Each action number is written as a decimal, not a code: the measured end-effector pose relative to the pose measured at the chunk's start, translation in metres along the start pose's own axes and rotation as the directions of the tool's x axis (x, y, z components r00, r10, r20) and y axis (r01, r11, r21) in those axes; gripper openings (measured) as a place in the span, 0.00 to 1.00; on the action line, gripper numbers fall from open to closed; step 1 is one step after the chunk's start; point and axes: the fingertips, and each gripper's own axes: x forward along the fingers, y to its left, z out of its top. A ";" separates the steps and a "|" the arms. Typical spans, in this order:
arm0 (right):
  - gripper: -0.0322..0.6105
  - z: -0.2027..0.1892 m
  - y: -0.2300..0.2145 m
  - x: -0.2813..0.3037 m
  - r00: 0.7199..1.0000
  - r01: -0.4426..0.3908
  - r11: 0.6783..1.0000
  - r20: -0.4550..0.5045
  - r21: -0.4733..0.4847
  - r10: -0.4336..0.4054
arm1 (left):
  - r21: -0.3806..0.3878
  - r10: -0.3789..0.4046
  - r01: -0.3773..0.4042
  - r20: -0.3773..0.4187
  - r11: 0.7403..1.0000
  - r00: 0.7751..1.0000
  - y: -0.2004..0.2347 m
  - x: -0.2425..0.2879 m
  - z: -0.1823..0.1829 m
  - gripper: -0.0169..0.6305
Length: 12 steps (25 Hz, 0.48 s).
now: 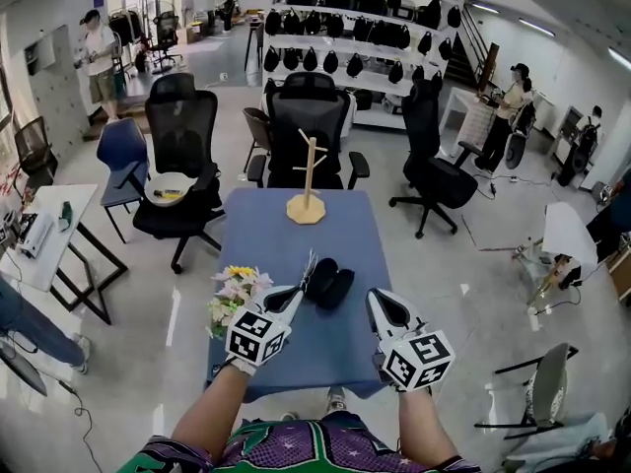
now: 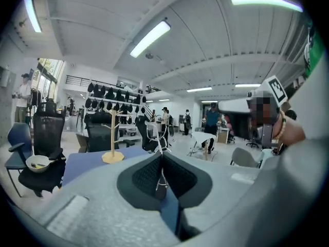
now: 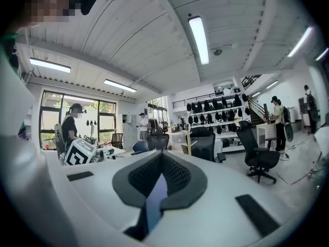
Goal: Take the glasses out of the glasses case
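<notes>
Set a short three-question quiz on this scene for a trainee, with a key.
1. Fill in: the open case lies on the blue ____.
2. The left tongs hold: A) nothing B) the glasses C) the case
3. True or false: the right tongs grip the case.
Key: 1 table; 2 B; 3 false, they are shut and empty.
</notes>
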 end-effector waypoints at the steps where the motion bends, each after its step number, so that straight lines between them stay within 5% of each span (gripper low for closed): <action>1: 0.05 0.000 0.005 -0.002 1.000 -0.001 1.000 0.004 0.004 0.001 | -0.010 -0.004 0.004 0.027 1.000 1.000 -0.001 -0.008 0.006 0.06; 12: 0.05 0.023 0.039 -0.014 0.995 0.009 0.999 0.102 0.039 -0.013 | -0.089 -0.011 0.034 0.243 0.995 0.970 0.006 -0.080 0.069 0.06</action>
